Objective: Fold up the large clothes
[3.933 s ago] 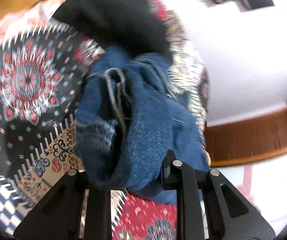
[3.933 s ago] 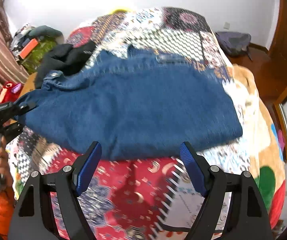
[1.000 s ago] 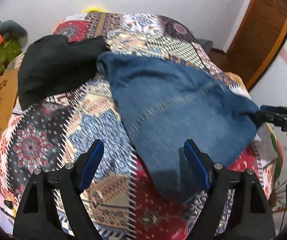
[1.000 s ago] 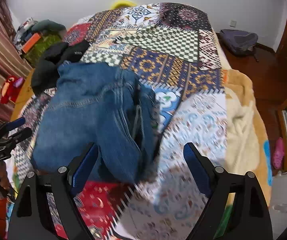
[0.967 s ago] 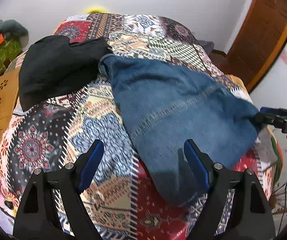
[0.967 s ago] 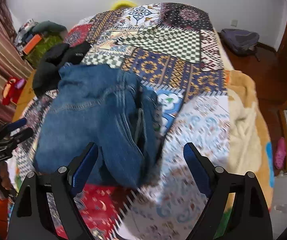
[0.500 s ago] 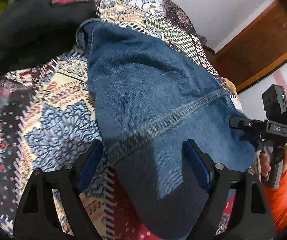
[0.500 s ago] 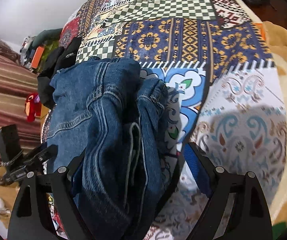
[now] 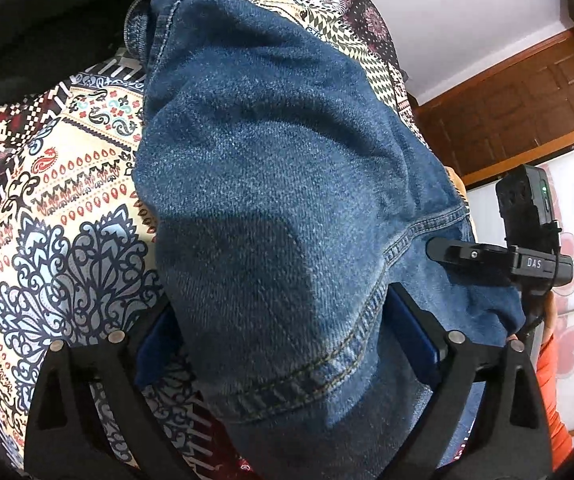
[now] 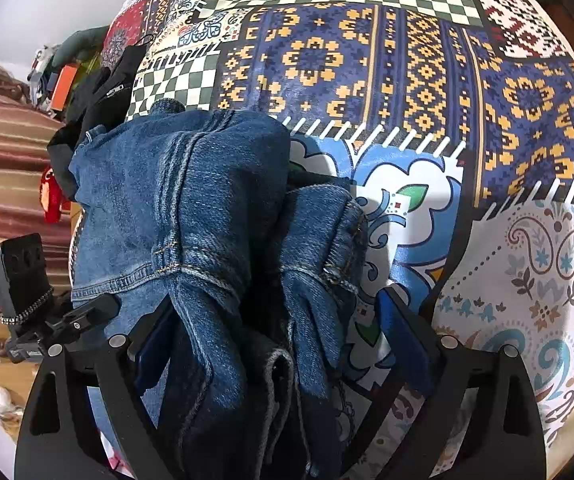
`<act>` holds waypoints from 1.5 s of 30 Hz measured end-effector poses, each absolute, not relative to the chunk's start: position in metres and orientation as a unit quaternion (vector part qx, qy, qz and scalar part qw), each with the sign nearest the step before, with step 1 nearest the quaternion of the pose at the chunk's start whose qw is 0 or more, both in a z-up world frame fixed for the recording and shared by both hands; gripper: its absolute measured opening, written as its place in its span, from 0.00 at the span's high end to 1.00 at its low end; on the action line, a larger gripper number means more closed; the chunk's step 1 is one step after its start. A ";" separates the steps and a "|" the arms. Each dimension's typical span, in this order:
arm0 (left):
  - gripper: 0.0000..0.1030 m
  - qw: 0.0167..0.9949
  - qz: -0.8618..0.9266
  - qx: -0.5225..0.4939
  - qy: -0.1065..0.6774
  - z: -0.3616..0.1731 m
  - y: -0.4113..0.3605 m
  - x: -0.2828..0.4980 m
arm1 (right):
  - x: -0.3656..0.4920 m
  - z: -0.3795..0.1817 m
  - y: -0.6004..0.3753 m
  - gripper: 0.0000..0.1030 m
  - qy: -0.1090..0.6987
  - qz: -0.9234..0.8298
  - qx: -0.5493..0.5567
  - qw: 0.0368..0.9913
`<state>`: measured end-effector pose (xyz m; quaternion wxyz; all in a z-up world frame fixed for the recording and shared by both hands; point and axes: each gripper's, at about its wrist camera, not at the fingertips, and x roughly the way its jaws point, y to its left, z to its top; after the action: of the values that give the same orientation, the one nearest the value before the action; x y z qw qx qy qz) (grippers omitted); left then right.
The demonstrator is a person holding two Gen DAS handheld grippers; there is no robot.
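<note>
Folded blue jeans (image 9: pixel 271 184) lie on a patchwork bedspread (image 9: pixel 59 184). My left gripper (image 9: pixel 283 332) is open, its blue-padded fingers (image 9: pixel 411 332) on either side of the jeans' near folded end. In the right wrist view the jeans (image 10: pixel 191 208) show as bunched layers with seams and a waistband. My right gripper (image 10: pixel 271 340) is open and straddles that bunched end. The right gripper also shows in the left wrist view (image 9: pixel 487 258) at the jeans' far right edge. The left gripper shows in the right wrist view (image 10: pixel 67 320) at the left edge.
A black garment (image 9: pixel 39 12) lies beyond the jeans at the upper left and also shows in the right wrist view (image 10: pixel 99 100). Clutter sits beside the bed (image 10: pixel 63 68). A wooden door (image 9: pixel 519 108) and white wall stand to the right.
Both grippers have moved down and in close to the jeans. The jeans now sit between each gripper's open fingers. The jeans are folded more narrowly than several seconds ago.
</note>
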<state>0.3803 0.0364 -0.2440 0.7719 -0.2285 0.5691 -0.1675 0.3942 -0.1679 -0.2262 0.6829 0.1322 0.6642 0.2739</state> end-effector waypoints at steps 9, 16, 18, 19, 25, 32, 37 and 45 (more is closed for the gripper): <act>0.35 0.774 -0.185 -0.220 0.564 -0.225 0.044 0.360 | 0.379 -0.215 -0.164 0.72 0.670 0.300 0.197 0.650; 0.62 0.788 -0.216 -0.216 0.535 -0.174 0.055 0.332 | 0.350 -0.156 -0.152 0.78 0.628 0.319 0.167 0.690; 0.64 0.802 -0.219 -0.198 0.519 -0.150 0.054 0.321 | 0.342 -0.132 -0.145 0.78 0.608 0.325 0.151 0.708; 0.65 0.807 -0.219 -0.195 0.513 -0.142 0.055 0.317 | 0.338 -0.120 -0.142 0.78 0.599 0.328 0.144 0.716; 0.67 0.850 -0.219 -0.183 0.444 -0.062 0.078 0.304 | 0.324 -0.055 -0.127 0.78 0.535 0.346 0.137 0.759; 0.70 0.893 -0.197 -0.160 0.372 0.031 0.127 0.323 | 0.325 0.035 -0.087 0.78 0.430 0.383 0.129 0.807; 0.78 0.910 -0.172 -0.176 0.335 0.074 0.168 0.358 | 0.344 0.063 -0.049 0.78 0.391 0.401 0.121 0.820; 0.84 0.935 -0.136 -0.130 0.301 0.091 0.224 0.420 | 0.404 0.041 0.014 0.78 0.389 0.415 0.151 0.809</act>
<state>0.4200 0.2241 0.0914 0.9349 -0.1299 0.3010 -0.1359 0.4035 0.0137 0.0410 0.8086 0.1505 0.3893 0.4148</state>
